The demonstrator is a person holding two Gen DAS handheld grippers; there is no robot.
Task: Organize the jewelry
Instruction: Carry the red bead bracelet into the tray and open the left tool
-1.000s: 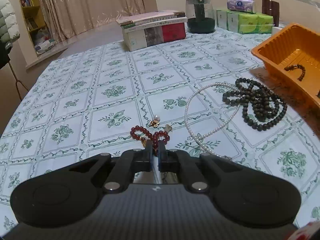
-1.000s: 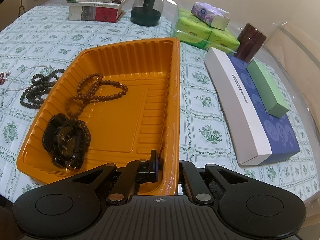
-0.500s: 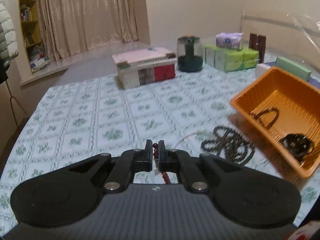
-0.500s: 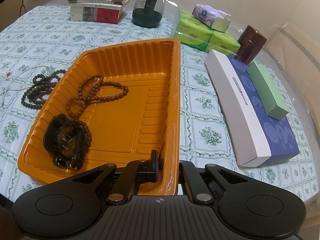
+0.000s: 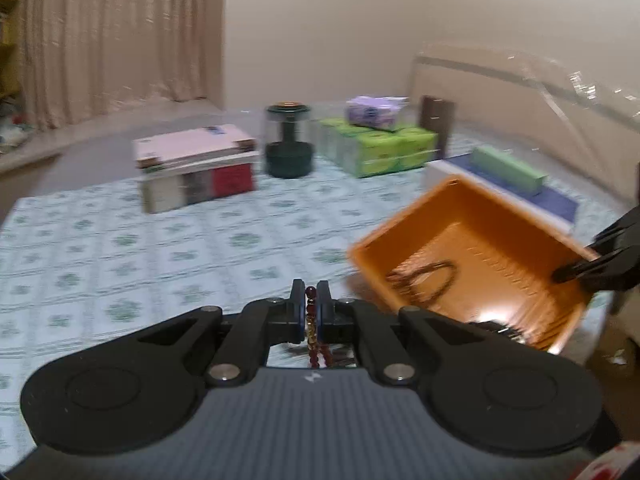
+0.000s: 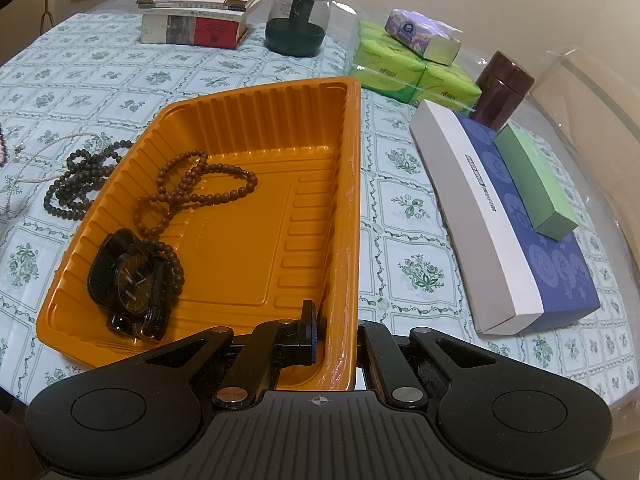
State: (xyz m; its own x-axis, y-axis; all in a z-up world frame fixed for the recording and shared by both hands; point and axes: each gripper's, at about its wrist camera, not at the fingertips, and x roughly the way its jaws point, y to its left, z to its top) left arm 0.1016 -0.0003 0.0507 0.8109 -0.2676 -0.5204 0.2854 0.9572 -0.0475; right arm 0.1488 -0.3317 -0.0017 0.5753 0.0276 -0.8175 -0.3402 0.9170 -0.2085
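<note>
The orange tray (image 6: 256, 128) sits on the table (image 6: 120, 68), its near wall clamped by the right claw (image 6: 336, 320). The left claw (image 5: 310, 306) pinches the red bead bracelet (image 5: 314, 344) — light, limp, slippery — which dangles above the table, best held mid-strand.

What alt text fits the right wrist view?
The right tool clamps the near right wall of an orange tray holding a black watch and brown beads. Dark beads and pearls lie on the floral tablecloth to its left; boxes sit right.
</note>
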